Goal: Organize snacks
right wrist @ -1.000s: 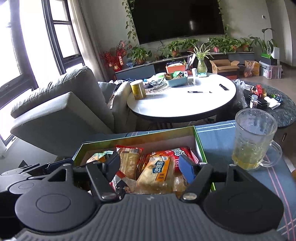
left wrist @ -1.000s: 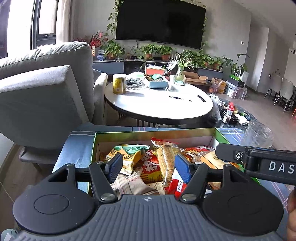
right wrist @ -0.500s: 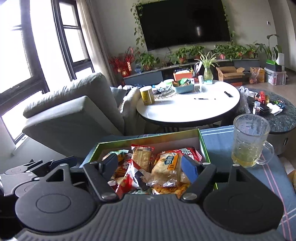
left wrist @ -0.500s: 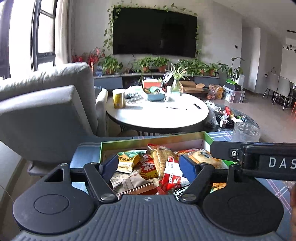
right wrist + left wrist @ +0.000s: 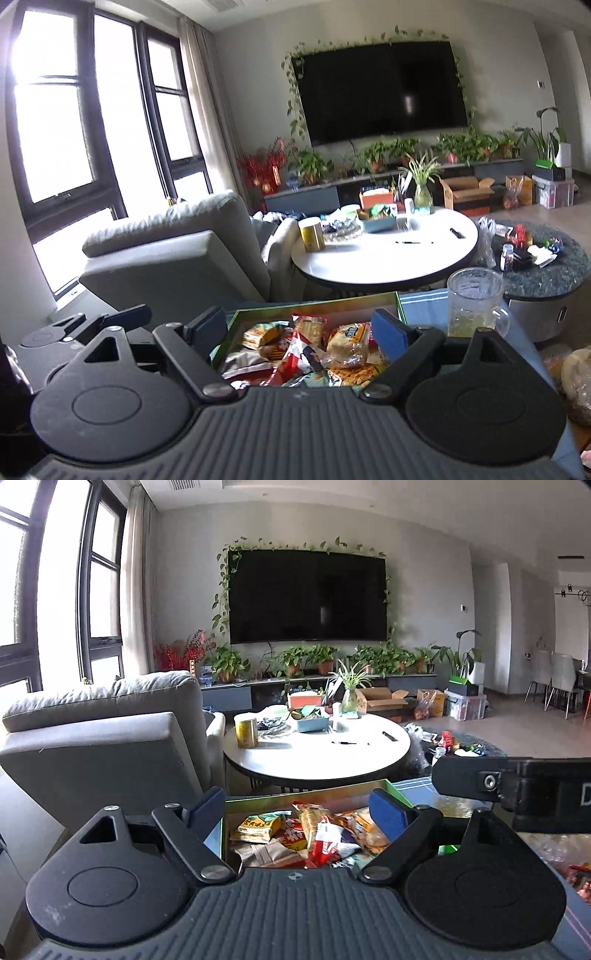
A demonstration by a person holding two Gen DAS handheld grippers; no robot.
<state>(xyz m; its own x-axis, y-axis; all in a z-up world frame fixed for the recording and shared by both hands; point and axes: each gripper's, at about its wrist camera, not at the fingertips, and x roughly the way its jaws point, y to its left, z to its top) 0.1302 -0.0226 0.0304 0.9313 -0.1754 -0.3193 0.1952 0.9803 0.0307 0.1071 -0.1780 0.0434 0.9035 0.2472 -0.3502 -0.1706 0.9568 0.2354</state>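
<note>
1. Snack packets [image 5: 295, 834] are lying heaped in the green-rimmed box [image 5: 306, 798], lower centre of both views; a clear bread-type pack [image 5: 347, 345] is sitting toward the pile's right.
2. Judgement: the packets are looking light, crinkly and slippery, with crushable contents. Best to pinch a sealed end or flat edge, not the middle.
3. Left gripper [image 5: 295, 812] is hovering over the box with jaws opening, nothing between the pads.
4. Right gripper [image 5: 297, 326] is standing spread wide, holding nothing; it is also over the box.
5. Glass mug [image 5: 474, 302] is sitting just right of the box on the blue striped cloth [image 5: 424, 301]; it is looking fragile and worth avoiding.
6. White round table [image 5: 317, 753] and grey armchair [image 5: 110, 734] are sitting beyond, mid-frame.
</note>
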